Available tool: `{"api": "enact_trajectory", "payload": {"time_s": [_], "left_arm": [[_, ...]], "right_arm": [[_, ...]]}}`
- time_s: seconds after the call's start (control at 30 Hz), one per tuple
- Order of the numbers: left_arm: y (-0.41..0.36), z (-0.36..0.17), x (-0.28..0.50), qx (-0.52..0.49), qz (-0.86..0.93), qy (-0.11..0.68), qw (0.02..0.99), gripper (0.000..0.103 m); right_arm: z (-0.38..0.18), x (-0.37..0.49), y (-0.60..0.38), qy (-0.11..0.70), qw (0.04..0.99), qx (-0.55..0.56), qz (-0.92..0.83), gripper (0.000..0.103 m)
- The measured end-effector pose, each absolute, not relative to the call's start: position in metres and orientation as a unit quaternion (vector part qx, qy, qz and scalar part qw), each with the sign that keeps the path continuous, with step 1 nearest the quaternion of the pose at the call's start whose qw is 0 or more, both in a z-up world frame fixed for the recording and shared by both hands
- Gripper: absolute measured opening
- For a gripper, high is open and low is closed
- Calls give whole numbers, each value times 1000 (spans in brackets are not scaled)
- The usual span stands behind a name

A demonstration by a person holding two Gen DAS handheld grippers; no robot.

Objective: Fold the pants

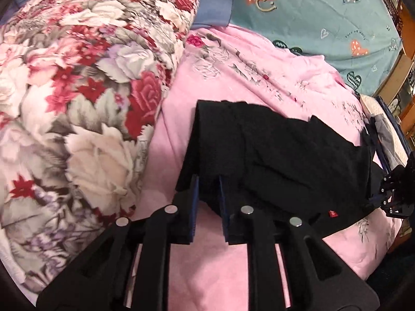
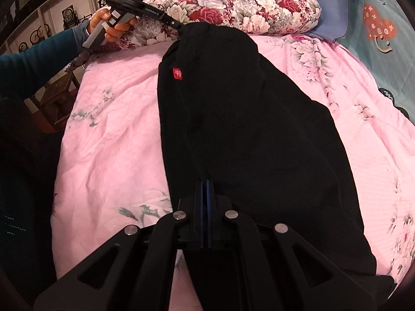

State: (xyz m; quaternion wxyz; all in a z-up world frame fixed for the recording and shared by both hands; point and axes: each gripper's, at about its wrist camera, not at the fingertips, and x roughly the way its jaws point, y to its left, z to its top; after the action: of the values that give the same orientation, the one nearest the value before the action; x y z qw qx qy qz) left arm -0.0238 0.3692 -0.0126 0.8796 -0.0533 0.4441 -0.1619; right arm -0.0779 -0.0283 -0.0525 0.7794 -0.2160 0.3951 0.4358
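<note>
Black pants (image 2: 246, 129) with a small red label (image 2: 177, 73) lie stretched along a pink bedcover (image 2: 109, 142). In the right wrist view my right gripper (image 2: 206, 181) is shut on the near edge of the cloth, blue pads together. At the far end my left gripper (image 2: 181, 29), held by a hand (image 2: 114, 26), pinches the other end, and the cloth rises to its tip. In the left wrist view the left gripper (image 1: 208, 178) has its pads a little apart with a fold of the pants (image 1: 285, 155) filling the gap. The right gripper (image 1: 386, 181) shows at the right edge.
A rolled floral quilt (image 1: 77, 90) lies along the left of the bed, close to the left gripper. A teal sheet with hearts (image 1: 324, 13) and a blue pillow (image 1: 212, 7) are beyond. Wooden furniture (image 1: 407, 39) borders the bed. A teal sleeve (image 2: 31, 64) reaches in from the left.
</note>
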Motion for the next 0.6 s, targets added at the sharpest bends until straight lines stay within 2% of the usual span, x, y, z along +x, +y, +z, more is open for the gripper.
{"api": "enact_trajectory", "payload": {"time_s": [0.2, 0.37, 0.47, 0.5, 0.6], "left_arm": [[372, 12, -31, -72, -164, 425, 888, 13], [333, 18, -36, -56, -197, 419, 885, 17], [301, 7, -33, -33, -214, 429, 877, 23], [297, 1, -32, -26, -212, 436, 874, 23], [291, -29, -27, 7, -181, 487, 854, 23]], "right_arm": [[-18, -74, -48, 371, 798, -158, 447, 2], [-54, -87, -28, 405, 772, -228, 433, 2], [-77, -94, -16, 420, 762, -262, 417, 8], [-76, -95, -16, 414, 768, -259, 414, 12], [-66, -93, -27, 433, 775, -222, 404, 61]]}}
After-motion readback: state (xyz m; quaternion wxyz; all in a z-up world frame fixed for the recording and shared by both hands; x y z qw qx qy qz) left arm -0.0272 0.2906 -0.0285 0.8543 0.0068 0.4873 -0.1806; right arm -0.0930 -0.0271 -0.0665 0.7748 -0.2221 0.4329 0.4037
